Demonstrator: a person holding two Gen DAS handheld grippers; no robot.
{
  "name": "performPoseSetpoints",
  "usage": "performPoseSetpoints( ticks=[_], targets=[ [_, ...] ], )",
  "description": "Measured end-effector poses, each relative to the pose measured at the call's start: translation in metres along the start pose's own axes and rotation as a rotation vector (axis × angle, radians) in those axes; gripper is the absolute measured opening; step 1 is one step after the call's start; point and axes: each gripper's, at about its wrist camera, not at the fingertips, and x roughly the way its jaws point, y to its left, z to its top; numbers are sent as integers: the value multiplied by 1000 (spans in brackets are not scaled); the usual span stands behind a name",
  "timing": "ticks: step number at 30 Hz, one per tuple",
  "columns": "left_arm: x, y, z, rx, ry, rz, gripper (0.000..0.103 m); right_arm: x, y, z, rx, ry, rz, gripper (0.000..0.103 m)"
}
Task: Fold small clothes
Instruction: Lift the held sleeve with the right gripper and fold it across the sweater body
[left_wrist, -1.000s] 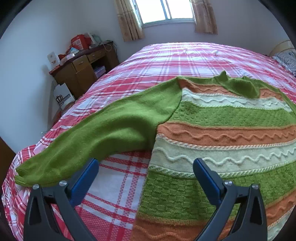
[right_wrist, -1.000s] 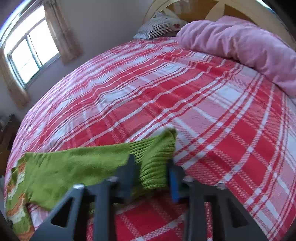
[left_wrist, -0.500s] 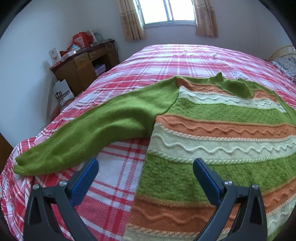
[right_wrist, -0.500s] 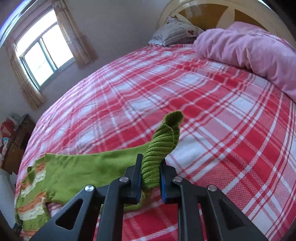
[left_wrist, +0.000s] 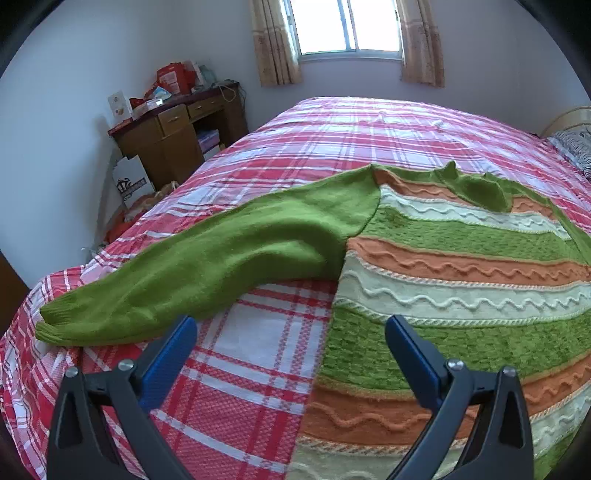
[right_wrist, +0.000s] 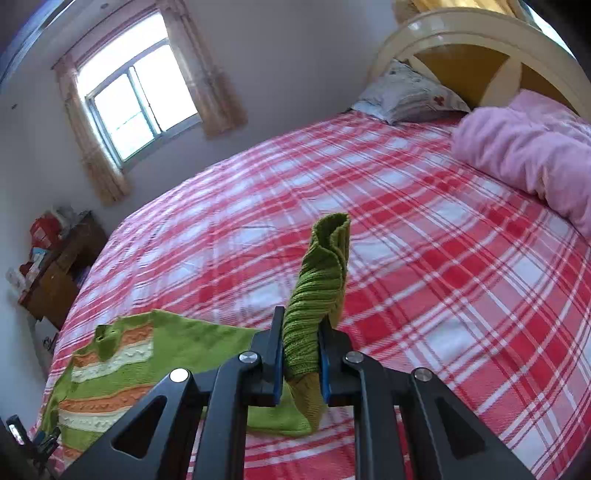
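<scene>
A knitted sweater (left_wrist: 461, 258) with green, orange and cream stripes lies flat on the red plaid bed (left_wrist: 332, 133). Its plain green left sleeve (left_wrist: 207, 269) stretches to the bed's left edge. My left gripper (left_wrist: 290, 347) is open and empty, just above the gap between that sleeve and the sweater's body. My right gripper (right_wrist: 301, 350) is shut on the ribbed cuff of the other green sleeve (right_wrist: 321, 273) and holds it lifted off the bed, cuff end standing up. The sweater body (right_wrist: 110, 369) lies at lower left in the right wrist view.
A wooden desk (left_wrist: 173, 136) with clutter stands by the wall left of the bed. A pink duvet (right_wrist: 524, 147) and a pillow (right_wrist: 406, 96) lie at the headboard end. A window (left_wrist: 347, 26) with curtains is in the far wall.
My right gripper closed on the sleeve cuff and lifted it off the bed. My left gripper stayed open and drew slightly back and up over the sweater.
</scene>
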Motion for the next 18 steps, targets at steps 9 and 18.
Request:
performPoseSetpoints(
  ticks=[9,18],
  targets=[
    [6,15,1,-25,-2,21,103,-10,50,11,-75,-21,71,15],
    [8,20,-4,-31,1,21,103,-15,105,24,-141,-42,141,15]
  ],
)
